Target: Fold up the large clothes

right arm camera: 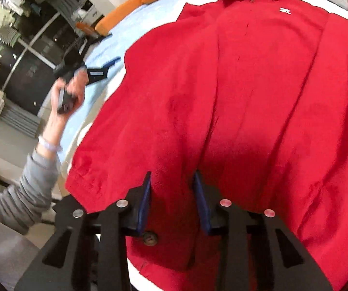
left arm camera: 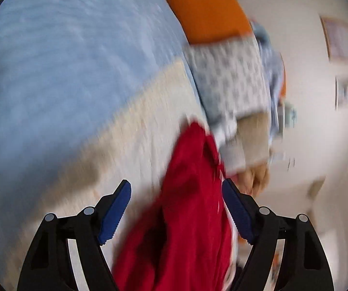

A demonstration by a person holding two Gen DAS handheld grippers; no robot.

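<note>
red shirt (right arm camera: 234, 92) spread over the bed (right arm camera: 106, 48), right tool (right arm camera: 172, 181) clenched on its hem, left tool (left arm camera: 176, 191) released, shirt fabric loose between

Left wrist: close, tilted and blurred, facing across the bed (left arm camera: 52, 72) toward a wall. Right wrist: close above, steeply down. Shared: red shirt (right arm camera: 234, 97), probably also the orange cushion (left arm camera: 205, 7).

Right gripper (right arm camera: 172, 181): black plastic frame, blue flat pads, four silver round rivets. Left gripper (left arm camera: 176, 190): same black frame, serrated blue pads. Above the right gripper's frame, grey knit sleeve (right arm camera: 32, 181), pale wristband (right arm camera: 49, 144).
</note>
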